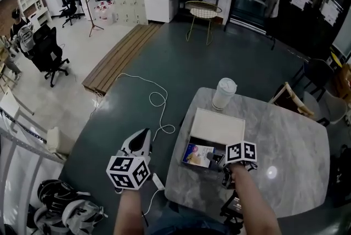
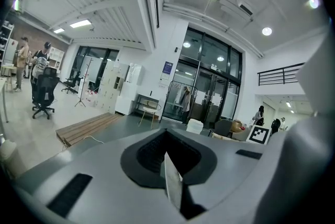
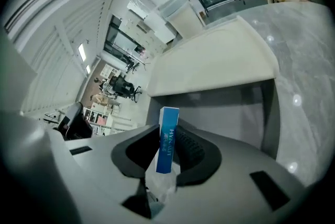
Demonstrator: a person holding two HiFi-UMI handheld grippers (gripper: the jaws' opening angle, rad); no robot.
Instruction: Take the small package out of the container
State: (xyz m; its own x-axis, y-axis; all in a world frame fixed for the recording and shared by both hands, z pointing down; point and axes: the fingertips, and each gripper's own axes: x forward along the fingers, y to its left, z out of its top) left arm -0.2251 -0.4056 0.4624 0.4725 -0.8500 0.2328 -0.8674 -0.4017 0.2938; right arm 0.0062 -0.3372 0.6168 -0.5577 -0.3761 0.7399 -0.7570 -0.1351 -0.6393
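Package (image 3: 168, 140) stands upright, clamped between right gripper (image 3: 167, 131) jaws.

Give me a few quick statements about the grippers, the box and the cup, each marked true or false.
1. The right gripper is closed on a blue package. True.
2. The left gripper is inside the box. False: it hangs beside the table, over the floor.
3. A white lidded cup stands on the table beyond the box. True.
4. The box is closed. False: its lid is open.
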